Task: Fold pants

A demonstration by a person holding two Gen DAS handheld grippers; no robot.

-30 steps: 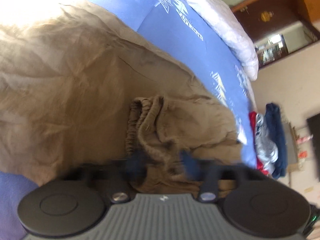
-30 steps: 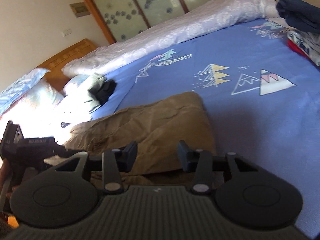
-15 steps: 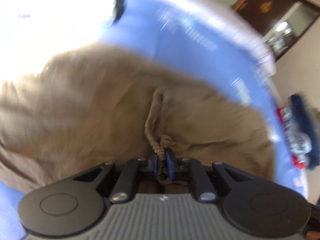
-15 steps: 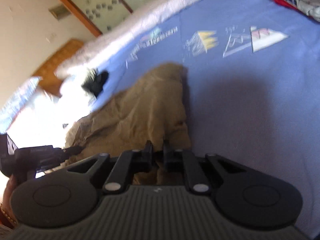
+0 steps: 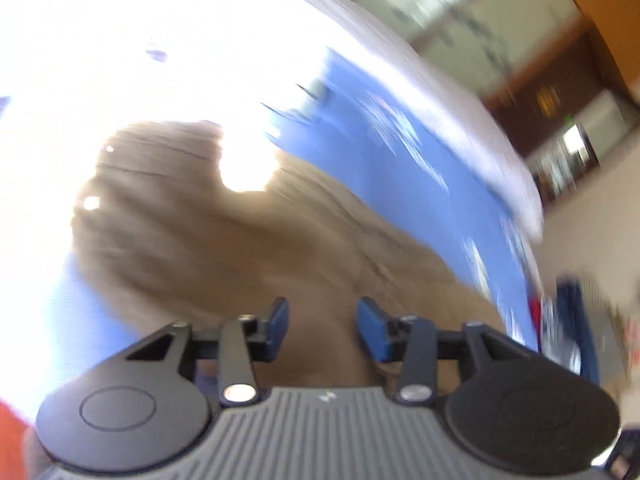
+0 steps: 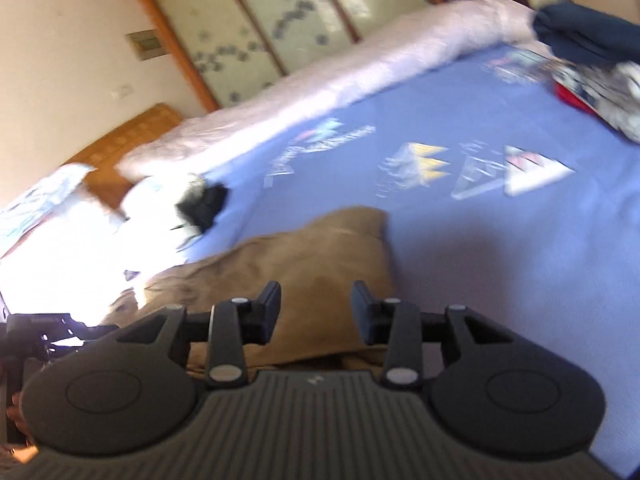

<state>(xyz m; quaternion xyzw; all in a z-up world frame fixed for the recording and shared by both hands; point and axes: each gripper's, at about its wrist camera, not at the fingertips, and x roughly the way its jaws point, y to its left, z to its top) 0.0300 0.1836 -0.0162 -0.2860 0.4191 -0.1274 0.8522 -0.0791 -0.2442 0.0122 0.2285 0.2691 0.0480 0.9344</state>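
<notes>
Both the left gripper (image 5: pixel 323 322) and right gripper (image 6: pixel 316 310) hang spread, holding nothing; the crumpled tan cotton pants (image 6: pixel 304 264) look loose — that fold might slump on the blue printed bedsheet (image 6: pixel 500 240).

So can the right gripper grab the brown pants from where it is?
Probably yes. The right gripper is open, the pants lie just ahead of its fingers, and nothing sits between them.

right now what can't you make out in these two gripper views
- Left wrist view: motion blur smears the tan pants, so folds and waistband are unreadable.
- Left wrist view: sun glare whites out the upper left of the blue bedsheet.
- Right wrist view: the right gripper body covers the pants' near edge.
- Right wrist view: the clothes pile is cut off by the right edge.
</notes>
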